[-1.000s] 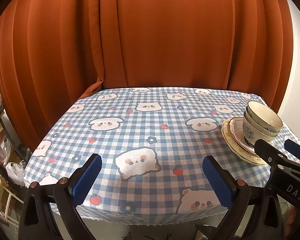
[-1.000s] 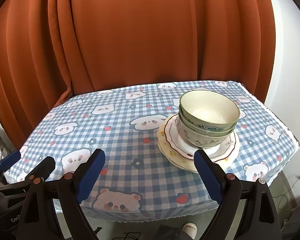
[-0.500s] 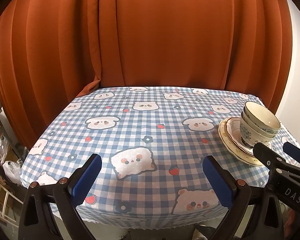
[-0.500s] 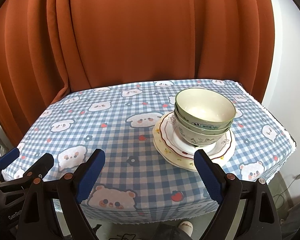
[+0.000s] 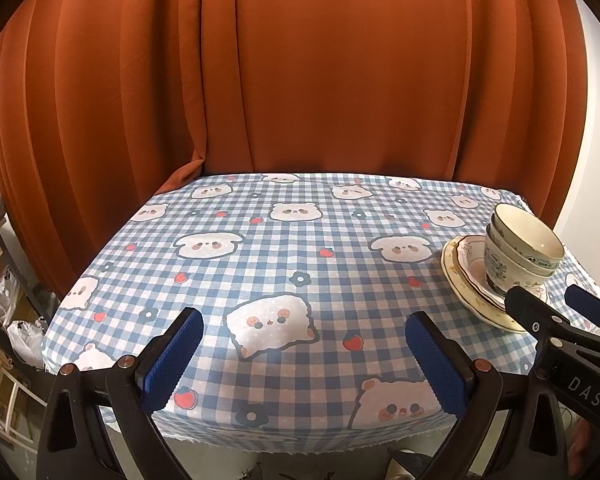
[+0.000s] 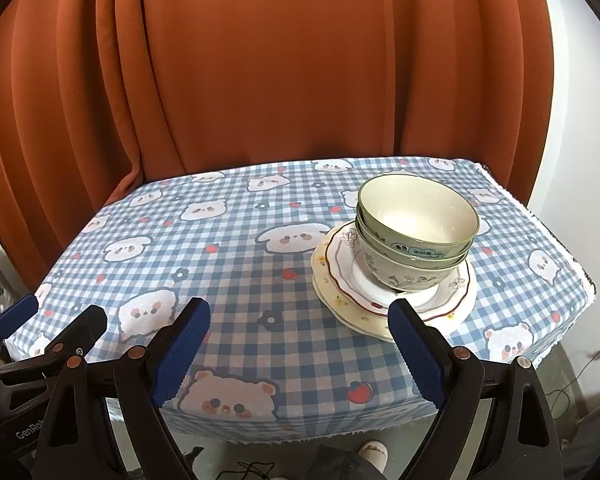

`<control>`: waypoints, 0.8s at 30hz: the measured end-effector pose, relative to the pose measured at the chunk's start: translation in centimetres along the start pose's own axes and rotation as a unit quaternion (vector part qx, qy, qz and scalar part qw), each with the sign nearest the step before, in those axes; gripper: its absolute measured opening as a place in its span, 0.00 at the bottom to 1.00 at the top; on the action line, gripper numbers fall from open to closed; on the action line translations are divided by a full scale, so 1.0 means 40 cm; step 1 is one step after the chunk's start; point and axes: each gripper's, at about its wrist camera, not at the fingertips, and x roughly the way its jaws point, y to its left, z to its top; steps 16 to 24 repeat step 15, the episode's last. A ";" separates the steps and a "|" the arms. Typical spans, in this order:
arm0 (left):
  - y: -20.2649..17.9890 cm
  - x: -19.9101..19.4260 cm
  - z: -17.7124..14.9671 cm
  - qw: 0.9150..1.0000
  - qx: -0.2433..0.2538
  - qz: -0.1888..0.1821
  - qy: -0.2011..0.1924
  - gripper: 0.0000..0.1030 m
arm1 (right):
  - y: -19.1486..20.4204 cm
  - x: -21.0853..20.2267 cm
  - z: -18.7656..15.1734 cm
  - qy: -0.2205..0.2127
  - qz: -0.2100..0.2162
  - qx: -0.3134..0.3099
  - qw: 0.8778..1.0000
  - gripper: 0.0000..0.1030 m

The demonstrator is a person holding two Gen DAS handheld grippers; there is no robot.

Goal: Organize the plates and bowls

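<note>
Nested green-rimmed ceramic bowls [image 6: 416, 236] on stacked scalloped plates [image 6: 392, 292] sit far-right on the desk [image 6: 220, 264]. The right hand-held gripper [image 6: 300, 354], spread and empty, is nearer; the left hand-held gripper [image 5: 304, 360] is also spread.

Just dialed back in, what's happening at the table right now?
Nothing is being handled. The left gripper and right gripper both hang open at the near edge of the checked tablecloth, gripping nothing. The dishes sit in one pile towards the right: nested bowls on stacked plates. The pile looks tidy; whether more sorting is planned, I cannot tell.
</note>
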 end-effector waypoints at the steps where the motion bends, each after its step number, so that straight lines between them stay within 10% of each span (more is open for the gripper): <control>1: 0.001 0.001 0.000 1.000 0.000 -0.001 0.001 0.99 | 0.000 0.002 0.000 0.001 -0.001 0.000 1.000 0.90; 24: 0.001 0.031 0.010 1.000 0.004 -0.016 0.008 0.99 | 0.001 0.014 0.001 0.007 -0.018 0.005 1.000 0.90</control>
